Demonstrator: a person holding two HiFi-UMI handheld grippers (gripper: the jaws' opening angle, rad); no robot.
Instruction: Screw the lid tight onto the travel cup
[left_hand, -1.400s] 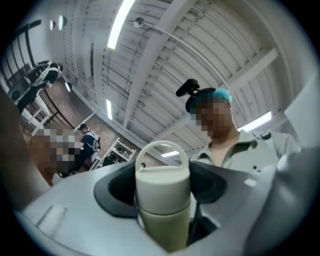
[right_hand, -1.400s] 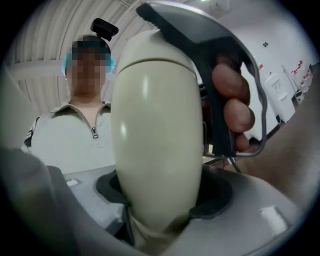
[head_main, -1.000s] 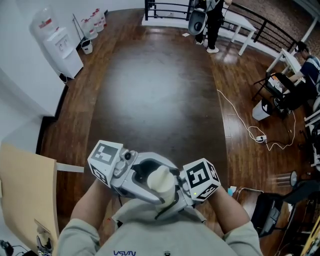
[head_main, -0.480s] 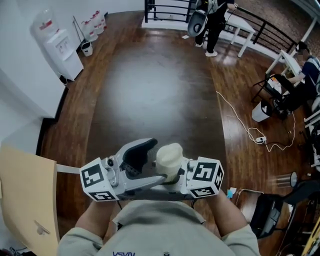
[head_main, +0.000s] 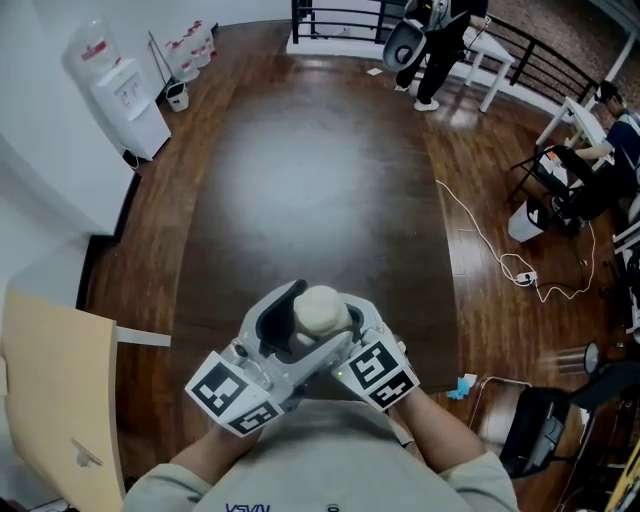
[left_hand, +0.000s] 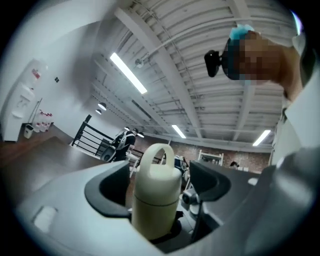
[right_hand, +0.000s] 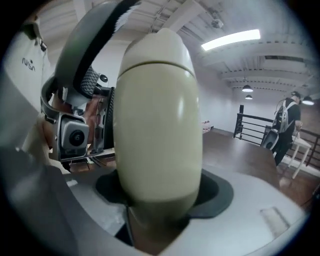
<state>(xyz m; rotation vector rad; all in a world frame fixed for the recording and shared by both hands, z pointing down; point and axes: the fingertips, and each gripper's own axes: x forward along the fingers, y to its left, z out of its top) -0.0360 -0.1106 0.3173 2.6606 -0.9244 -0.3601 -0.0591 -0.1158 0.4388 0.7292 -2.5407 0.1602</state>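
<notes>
**Lidded cup gripped on the right, left jaws loose around it**

Head view: the cream travel cup (head_main: 320, 310) is held up close in front of the person, above the dark wooden floor (head_main: 310, 170), with its rounded top toward the camera. The left gripper (head_main: 288, 322) flanks it on the left and the right gripper (head_main: 350, 320) on the right, and the two almost meet around it. A water dispenser (head_main: 125, 95) stands against the far left wall. A white cable (head_main: 480, 225) trails over the floor at the right.

Left gripper view: the lid (left_hand: 157, 167), which has a loop handle, sits on the cup with a seam showing below it. The jaws have just been closing and stand spread, with the cup between them. The left pad lies at the cup's side, while a gap shows between the cup and the right pad.

Right gripper view: the cup body fills the middle. The jaws pinch its near, lower end, with dark pads pressed on both sides. The left gripper's camera shows just behind the cup at the left.
</notes>
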